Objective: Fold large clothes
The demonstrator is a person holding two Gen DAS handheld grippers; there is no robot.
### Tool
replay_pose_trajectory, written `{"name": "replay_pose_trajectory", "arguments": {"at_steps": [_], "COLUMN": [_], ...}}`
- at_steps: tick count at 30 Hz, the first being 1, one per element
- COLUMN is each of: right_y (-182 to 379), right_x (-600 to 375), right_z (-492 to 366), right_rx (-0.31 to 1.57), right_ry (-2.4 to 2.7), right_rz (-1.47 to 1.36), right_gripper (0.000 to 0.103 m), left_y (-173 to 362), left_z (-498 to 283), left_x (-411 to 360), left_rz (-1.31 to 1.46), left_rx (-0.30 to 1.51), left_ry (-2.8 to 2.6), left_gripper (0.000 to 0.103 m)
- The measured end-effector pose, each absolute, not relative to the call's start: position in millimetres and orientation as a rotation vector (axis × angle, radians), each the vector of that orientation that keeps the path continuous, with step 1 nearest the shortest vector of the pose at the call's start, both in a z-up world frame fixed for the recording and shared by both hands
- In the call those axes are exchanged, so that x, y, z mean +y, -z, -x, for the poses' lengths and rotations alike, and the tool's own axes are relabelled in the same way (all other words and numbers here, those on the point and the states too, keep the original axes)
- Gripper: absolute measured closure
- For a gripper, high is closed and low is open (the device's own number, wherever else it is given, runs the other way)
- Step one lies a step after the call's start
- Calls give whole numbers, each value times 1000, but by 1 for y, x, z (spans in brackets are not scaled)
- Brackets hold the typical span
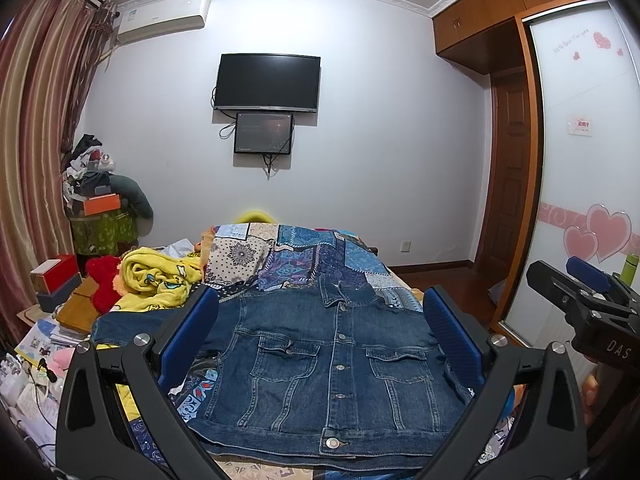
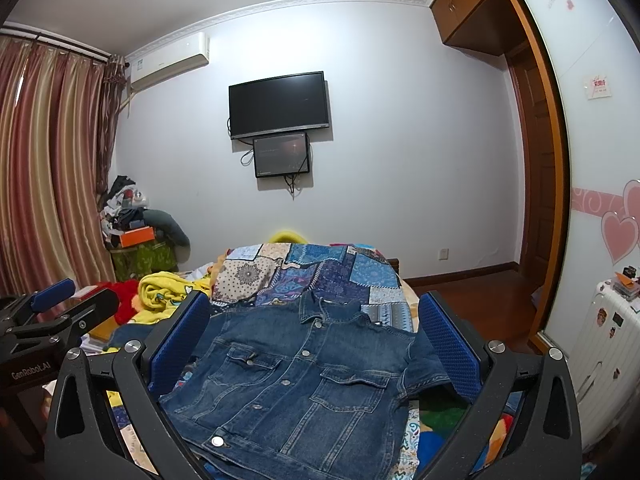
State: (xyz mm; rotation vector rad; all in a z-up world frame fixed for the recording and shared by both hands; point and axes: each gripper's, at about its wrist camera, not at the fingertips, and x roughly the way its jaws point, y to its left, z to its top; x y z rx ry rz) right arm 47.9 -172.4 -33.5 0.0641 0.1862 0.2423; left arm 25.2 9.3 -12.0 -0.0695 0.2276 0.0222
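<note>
A dark blue denim jacket (image 1: 332, 364) lies front-up and buttoned on the bed, collar toward the far wall, with one sleeve reaching out to the left. My left gripper (image 1: 320, 340) hovers over it, open, blue pads wide apart and nothing between them. The right wrist view shows the same jacket (image 2: 304, 380) with its right short sleeve spread out. My right gripper (image 2: 316, 344) is open above it too, holding nothing. Each gripper appears at the edge of the other's view: the right gripper (image 1: 588, 296) and the left gripper (image 2: 56, 304).
A patchwork quilt (image 1: 304, 264) covers the bed under the jacket. A yellow blanket (image 1: 160, 280) and red plush lie at the left, with boxes and books (image 1: 56, 280) beyond. A wardrobe with a sliding door (image 1: 580, 160) stands right. A white suitcase (image 2: 612, 340) is at the right.
</note>
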Motion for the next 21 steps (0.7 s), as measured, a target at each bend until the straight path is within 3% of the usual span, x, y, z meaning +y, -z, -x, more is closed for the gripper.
{"name": "replay_pose_trajectory", "arguments": {"at_steps": [21], "right_y": [43], "right_x": [-165], "right_z": [-64], "right_rx": [242], "right_ry": [-233], "right_rz": [-48], "right_gripper": [0], "left_y": [21], "left_z": [-39], "left_x": [17], "left_rz": [94], "left_rx": [258], "left_ry": [-9], "left_gripper": [0]}}
